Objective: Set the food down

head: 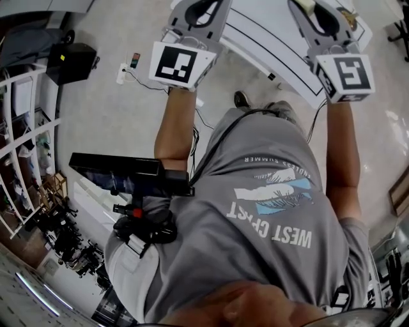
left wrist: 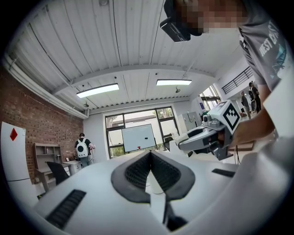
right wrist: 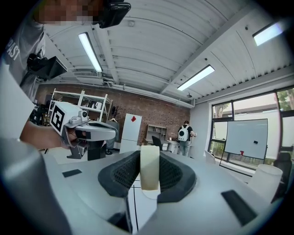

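Observation:
In the right gripper view my right gripper (right wrist: 149,156) is shut on a pale cream, flat piece of food (right wrist: 149,170) that stands upright between its black pads. A white table (right wrist: 133,195) with a black line lies just below it. My left gripper (left wrist: 149,156) has its pads meeting at the tip with nothing between them. Each gripper shows in the other's view: the right one (left wrist: 204,137) and the left one (right wrist: 89,133), side by side and level. The head view shows both, left gripper (head: 199,13) and right gripper (head: 319,16), over the near edge of the table (head: 281,54).
A white cup-like container (right wrist: 264,181) stands at the right on the table. A person with a backpack (right wrist: 186,133) stands far off by desks and a whiteboard (right wrist: 248,137). Shelves (head: 25,128) and a black box (head: 70,60) stand to the left on the floor.

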Tool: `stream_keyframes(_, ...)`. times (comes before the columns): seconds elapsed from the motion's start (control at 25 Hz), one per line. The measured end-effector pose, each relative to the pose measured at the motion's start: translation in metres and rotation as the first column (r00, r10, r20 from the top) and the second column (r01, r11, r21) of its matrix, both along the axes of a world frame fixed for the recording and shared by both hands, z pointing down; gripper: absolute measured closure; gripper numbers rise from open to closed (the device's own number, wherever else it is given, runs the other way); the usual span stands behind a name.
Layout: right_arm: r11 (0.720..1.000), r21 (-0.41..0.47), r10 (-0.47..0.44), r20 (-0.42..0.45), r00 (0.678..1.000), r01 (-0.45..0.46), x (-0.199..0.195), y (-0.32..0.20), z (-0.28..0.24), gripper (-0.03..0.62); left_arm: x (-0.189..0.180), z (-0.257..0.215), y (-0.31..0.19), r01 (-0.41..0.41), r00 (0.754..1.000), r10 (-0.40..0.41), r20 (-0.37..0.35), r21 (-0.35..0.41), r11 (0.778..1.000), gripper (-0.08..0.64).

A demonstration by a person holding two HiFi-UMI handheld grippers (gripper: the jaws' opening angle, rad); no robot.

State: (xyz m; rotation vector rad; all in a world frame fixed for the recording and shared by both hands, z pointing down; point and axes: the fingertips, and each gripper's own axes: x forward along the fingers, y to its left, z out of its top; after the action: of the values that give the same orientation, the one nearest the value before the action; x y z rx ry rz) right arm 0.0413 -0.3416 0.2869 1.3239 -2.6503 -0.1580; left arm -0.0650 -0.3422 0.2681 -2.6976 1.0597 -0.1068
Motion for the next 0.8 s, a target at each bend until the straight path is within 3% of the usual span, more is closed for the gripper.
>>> stream_keyframes(0.2,1.000,-0.009,-0.003,-0.005,1.000,0.003,0.010,-0.009,0.033,0.489,0.012,0.032,-0.012,-0.003,1.000,0.003,0.002,-0.007,1.000,0.552)
stream_keyframes(0.8,0.992,-0.049,-0.112,0.020,0.994,0.112,0.042,-0.099,-0.009,0.489,0.060,-0.008,-0.091,0.085,0.996,-0.084,0.038,-0.034,0.996,0.552)
